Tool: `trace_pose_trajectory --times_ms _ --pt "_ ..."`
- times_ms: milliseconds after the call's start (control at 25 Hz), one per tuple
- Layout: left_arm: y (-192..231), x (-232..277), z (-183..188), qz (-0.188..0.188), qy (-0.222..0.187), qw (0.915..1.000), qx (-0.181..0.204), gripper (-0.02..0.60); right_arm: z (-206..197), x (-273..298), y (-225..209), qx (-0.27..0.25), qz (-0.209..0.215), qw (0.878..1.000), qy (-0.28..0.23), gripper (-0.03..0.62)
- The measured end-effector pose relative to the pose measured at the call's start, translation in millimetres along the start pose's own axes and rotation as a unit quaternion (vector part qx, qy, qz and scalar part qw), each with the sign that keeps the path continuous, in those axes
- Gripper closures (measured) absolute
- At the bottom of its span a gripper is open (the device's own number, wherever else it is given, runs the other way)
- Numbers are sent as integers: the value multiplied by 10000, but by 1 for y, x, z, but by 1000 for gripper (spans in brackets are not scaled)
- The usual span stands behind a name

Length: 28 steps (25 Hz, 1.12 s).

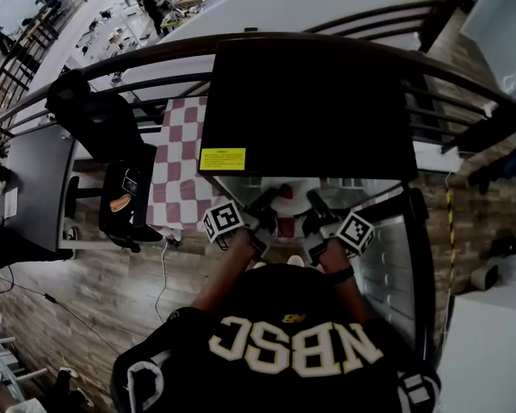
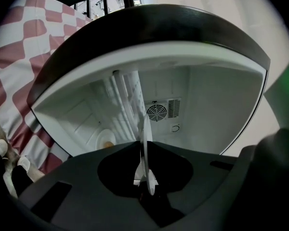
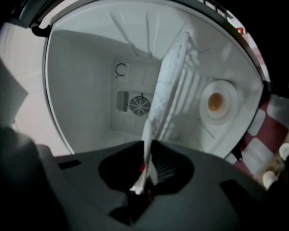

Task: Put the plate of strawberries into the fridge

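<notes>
Left gripper: plate rim being pinched between jaws.
Right gripper: opposite rim being pinched.
Plate: being held between both grippers, at open fridge mouth.

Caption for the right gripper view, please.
Right gripper clamps the white plate edge-on, facing the open fridge and its fan.

on my feed i see a red-and-white checked cloth at left, a black chair just beside it, a dark desk further left, wood floor underneath, and a curved railing behind.
</notes>
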<state>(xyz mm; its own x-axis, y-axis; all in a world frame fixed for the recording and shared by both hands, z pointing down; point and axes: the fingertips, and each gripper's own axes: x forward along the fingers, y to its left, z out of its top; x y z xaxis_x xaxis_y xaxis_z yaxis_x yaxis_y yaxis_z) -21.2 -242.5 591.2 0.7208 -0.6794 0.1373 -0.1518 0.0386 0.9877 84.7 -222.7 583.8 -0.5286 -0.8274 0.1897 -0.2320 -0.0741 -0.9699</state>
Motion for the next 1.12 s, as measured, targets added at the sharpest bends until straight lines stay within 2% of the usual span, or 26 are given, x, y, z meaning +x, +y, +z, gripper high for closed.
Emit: trace_pose_trajectory --times_ms 80,160,280,360,520,640,720,880,1040,1120 --pt "-2 1 3 -18 -45 10000 68 541 3 2 2 -185 0 9998 -27 549" --pt "-4 2 4 3 -47 9999 141 540 6 5 7 -357 174 9992 -52 530" --pt "-3 1 3 37 -34 9997 219 530 10 2 12 -619 196 9977 -169 426" --pt "-3 0 3 37 -32 9997 241 501 11 0 13 -786 166 9965 -217 387" --pt "-3 -3 -1 38 -11 9995 303 456 11 -5 12 -862 203 9958 -250 373" --pt "-5 -8 -6 -3 -41 9996 296 442 12 -11 10 -1153 128 9929 -282 373" --pt "-5 -13 -6 7 -146 9990 412 436 13 -18 9 -1669 -88 9853 -362 373" --pt "-9 -26 -4 111 -357 9945 974 431 14 -30 18 -2911 -387 9544 -542 373" --pt "-17 -37 -8 28 -456 9864 1581 432 11 -37 23 -3305 -442 9406 -640 373" --pt "-18 -45 -14 -12 -509 9793 1959 433 5 -41 20 -3448 -517 9354 -588 373"
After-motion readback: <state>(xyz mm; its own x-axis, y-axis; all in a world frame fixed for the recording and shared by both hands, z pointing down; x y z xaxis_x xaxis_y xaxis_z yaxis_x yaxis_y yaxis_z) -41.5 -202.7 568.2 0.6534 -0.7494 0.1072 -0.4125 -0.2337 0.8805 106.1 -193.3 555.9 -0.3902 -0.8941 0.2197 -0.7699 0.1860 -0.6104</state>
